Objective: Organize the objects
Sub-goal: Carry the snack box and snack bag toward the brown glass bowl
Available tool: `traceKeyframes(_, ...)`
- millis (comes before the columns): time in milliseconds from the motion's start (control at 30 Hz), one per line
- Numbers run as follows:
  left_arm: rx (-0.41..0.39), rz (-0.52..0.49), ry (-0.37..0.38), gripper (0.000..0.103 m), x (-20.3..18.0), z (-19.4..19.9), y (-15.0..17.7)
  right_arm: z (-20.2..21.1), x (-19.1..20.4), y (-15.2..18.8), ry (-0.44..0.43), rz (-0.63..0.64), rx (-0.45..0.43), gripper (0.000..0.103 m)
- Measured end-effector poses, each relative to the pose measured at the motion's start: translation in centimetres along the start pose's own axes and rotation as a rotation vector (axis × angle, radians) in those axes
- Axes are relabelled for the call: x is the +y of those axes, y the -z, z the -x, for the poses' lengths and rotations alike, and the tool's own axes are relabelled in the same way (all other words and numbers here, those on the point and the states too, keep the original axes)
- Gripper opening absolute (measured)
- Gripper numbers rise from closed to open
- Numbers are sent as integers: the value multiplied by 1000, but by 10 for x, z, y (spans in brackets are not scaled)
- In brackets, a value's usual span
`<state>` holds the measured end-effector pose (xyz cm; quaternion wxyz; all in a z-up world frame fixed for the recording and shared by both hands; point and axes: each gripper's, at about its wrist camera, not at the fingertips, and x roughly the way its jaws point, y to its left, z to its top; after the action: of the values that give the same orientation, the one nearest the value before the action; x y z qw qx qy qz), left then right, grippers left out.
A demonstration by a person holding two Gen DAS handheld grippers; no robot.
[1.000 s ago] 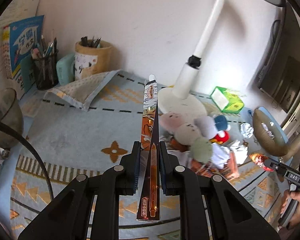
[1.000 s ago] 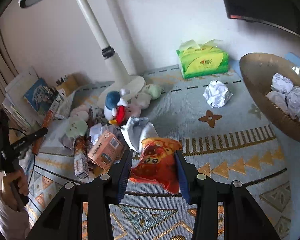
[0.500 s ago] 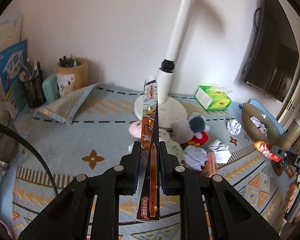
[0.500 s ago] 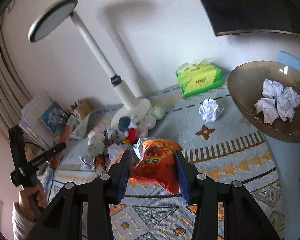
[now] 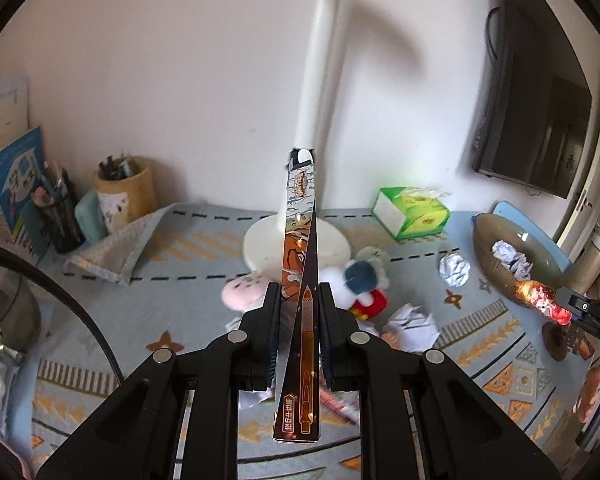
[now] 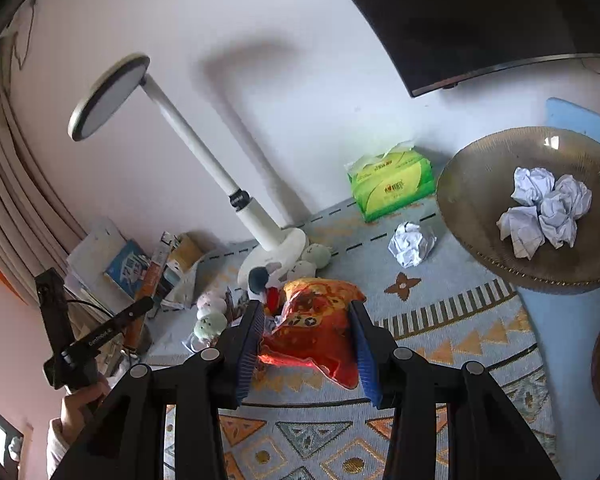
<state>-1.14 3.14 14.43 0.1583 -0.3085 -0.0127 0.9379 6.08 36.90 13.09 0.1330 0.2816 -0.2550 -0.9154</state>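
Note:
My left gripper point(image 5: 299, 300) is shut on a long narrow brown-orange pen box point(image 5: 300, 216), held lengthwise above the patterned mat and pointing toward the lamp. My right gripper point(image 6: 306, 312) is shut on a crinkled red-orange snack packet point(image 6: 320, 336), lifted over the mat. In the right wrist view the left gripper point(image 6: 96, 336) shows at far left with the pen box point(image 6: 152, 268) slanting up from it. The left wrist view catches the right gripper point(image 5: 576, 310) at the far right edge, carrying the snack packet point(image 5: 540, 298).
A brown bowl point(image 6: 480, 184) with crumpled paper stands at the right. A loose paper ball point(image 6: 411, 243) and a green tissue box point(image 6: 392, 184) sit near the wall. Plush toys point(image 5: 360, 280) cluster by the white lamp base point(image 5: 260, 240). Pen holders point(image 5: 126, 192) and books stand at the left.
Both grippers have risen and drawn back from the mat, each keeping its hold. The table items look smaller and more of the wall and lamp shows.

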Motion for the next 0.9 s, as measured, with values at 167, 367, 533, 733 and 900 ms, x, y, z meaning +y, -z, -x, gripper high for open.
traceKeyframes(167,-7,-28,12,14,-24,-6,-10,14,-10,-11,-16,-15,-34,42)
traceKeyframes(367,-15,-52,39,14,-53,-18,-21,32,-25,-23,-4,-13,-66,42)
traceKeyframes(533,-18,-81,83,14,-82,-32,-31,44,-41,-34,-5,-19,-84,42)
traceKeyframes(733,-10,-126,150,14,-126,-52,-44,61,-61,-52,7,-17,-114,42)
traceKeyframes(900,-5,-162,215,14,-164,-68,-57,80,-80,-74,41,-16,-159,42)
